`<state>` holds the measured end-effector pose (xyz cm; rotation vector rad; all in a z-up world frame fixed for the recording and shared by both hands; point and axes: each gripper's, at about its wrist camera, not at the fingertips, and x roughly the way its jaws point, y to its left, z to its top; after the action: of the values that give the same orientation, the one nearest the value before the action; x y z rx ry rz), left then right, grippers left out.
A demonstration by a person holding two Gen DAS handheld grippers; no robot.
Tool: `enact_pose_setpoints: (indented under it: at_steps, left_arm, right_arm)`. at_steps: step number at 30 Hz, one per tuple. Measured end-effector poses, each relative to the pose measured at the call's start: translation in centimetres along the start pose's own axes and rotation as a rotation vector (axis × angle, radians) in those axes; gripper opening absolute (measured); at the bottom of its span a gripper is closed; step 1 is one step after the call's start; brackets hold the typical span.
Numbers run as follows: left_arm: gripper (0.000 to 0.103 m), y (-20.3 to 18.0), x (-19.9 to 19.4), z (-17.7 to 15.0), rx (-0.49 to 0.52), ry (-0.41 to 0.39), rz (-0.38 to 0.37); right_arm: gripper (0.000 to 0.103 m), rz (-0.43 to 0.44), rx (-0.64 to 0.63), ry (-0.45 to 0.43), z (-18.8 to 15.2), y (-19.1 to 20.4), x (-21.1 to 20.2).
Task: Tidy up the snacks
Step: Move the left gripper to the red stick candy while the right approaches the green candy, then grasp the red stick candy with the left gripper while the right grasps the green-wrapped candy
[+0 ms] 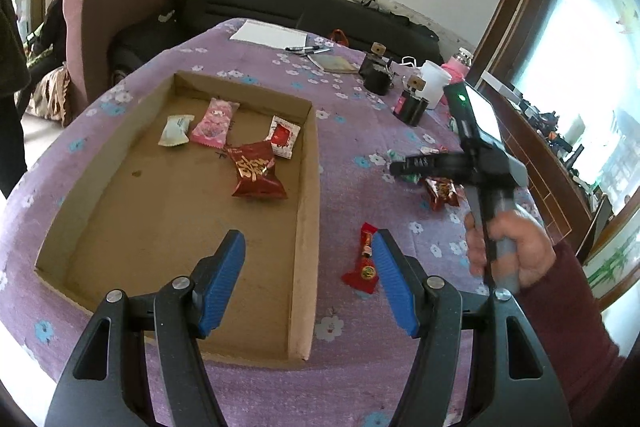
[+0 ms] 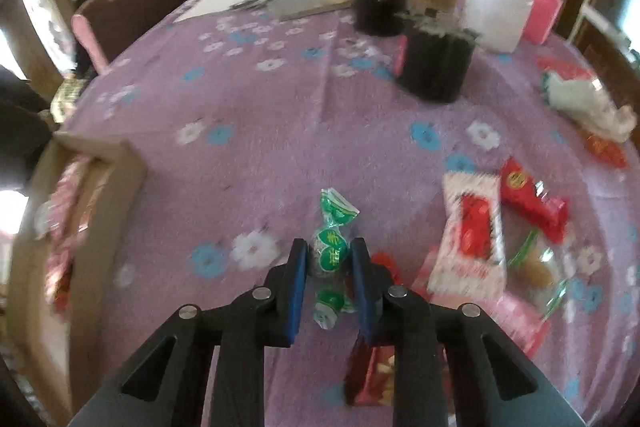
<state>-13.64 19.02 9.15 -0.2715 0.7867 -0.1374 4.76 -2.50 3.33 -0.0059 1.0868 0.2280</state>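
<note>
Up close, right claw [image 2: 329,259] pinching green candy [image 2: 327,251], left claw [image 1: 310,279] agape, empty

Two black jars [image 1: 411,105], white cup [image 1: 434,79], pink bottle [image 2: 542,3], pens [image 1: 307,49], white paper [image 1: 269,34]

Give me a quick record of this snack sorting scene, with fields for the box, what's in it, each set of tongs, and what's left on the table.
box: open cardboard box on the purple flowered tablecloth
in box: four packets, namely white, pink, white-and-red, dark red
left tongs: open, empty, above the box's right wall
right tongs: shut on the green candy
still on table: red wrapper, more packets by the right tongs
</note>
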Motion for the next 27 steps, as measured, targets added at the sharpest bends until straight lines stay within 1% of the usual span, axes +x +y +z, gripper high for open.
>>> enact_pose_setpoints:
  at_steps: [4, 6, 8, 9, 10, 11, 12, 13, 14, 15, 16, 17, 18, 19, 20, 22, 23, 25, 27]
  left_arm:
    - [0.065, -0.5, -0.1, -0.2, 0.006, -0.002, 0.001]
    - [0.065, -1.0, 0.3, -0.3, 0.019, 0.010, 0.004]
    - [0.065, -1.6, 0.4, -0.3, 0.023, 0.019, 0.002]
    - [0.065, -1.9, 0.1, -0.3, 0.022, 0.015, 0.009]
    - [0.065, -2.1, -0.3, -0.3, 0.019, 0.007, 0.016]
    - [0.065, -2.3, -1.1, -0.4, 0.011, -0.008, 0.030]
    - [0.065, -2.3, -2.0, -0.5, -0.003, -0.022, 0.048]
    - [0.065, -2.2, -2.9, -0.7, -0.018, -0.031, 0.064]
    - [0.065, -1.9, -4.1, -0.9, -0.041, -0.038, 0.083]
    - [0.065, -1.6, -5.2, -1.0, -0.058, -0.042, 0.097]
    - [0.065, -1.1, -6.6, -1.2, -0.079, -0.057, 0.115]
    - [0.065, -0.4, -8.2, -1.4, -0.106, -0.082, 0.147]
    - [0.065, 0.2, -9.7, -1.6, -0.127, -0.101, 0.187]
    - [0.065, 0.9, -11.2, -1.9, -0.146, -0.118, 0.234]
    - [0.065, 1.5, -12.5, -2.2, -0.167, -0.135, 0.273]
    - [0.065, 2.5, -14.4, -2.4, -0.206, -0.159, 0.329]
    - [0.065, 2.9, -15.2, -2.5, -0.227, -0.168, 0.346]
    - [0.065, 3.4, -16.8, -2.5, -0.258, -0.187, 0.356]
    - [0.065, 2.9, -17.9, -2.4, -0.250, -0.212, 0.369]
  right_arm:
    - [0.023, 0.075, -0.046, 0.020, -2.6, 1.3, -1.4]
    - [0.023, 0.157, -0.040, 0.058, -4.1, 1.4, -2.1]
    - [0.026, 0.207, -0.042, 0.061, -5.3, 1.2, -2.7]
    - [0.026, 0.237, -0.032, 0.037, -5.6, 0.9, -3.1]
    - [0.026, 0.257, -0.022, -0.019, -5.9, 0.5, -3.8]
    - [0.027, 0.259, -0.017, -0.077, -6.2, 0.1, -4.6]
    - [0.037, 0.259, -0.010, -0.161, -6.6, -0.4, -5.4]
    - [0.049, 0.255, 0.002, -0.241, -7.1, -0.9, -6.2]
    - [0.053, 0.250, 0.015, -0.298, -7.8, -1.4, -6.6]
    - [0.055, 0.244, 0.036, -0.317, -8.2, -1.8, -6.8]
    - [0.055, 0.280, 0.042, -0.305, -8.4, -1.9, -6.9]
    - [0.054, 0.315, 0.045, -0.313, -8.3, -2.0, -6.8]
    - [0.056, 0.293, 0.042, -0.331, -8.6, -1.8, -6.8]
    - [0.058, 0.252, 0.029, -0.333, -8.7, -1.4, -6.6]
    - [0.058, 0.233, 0.016, -0.330, -8.7, -1.1, -6.4]
    - [0.058, 0.199, -0.014, -0.347, -8.7, -0.5, -6.3]
    - [0.058, 0.179, -0.027, -0.360, -9.0, -0.6, -6.6]
    - [0.058, 0.148, -0.046, -0.392, -9.3, -0.3, -7.1]
    - [0.058, 0.114, -0.058, -0.408, -9.5, -0.3, -7.1]
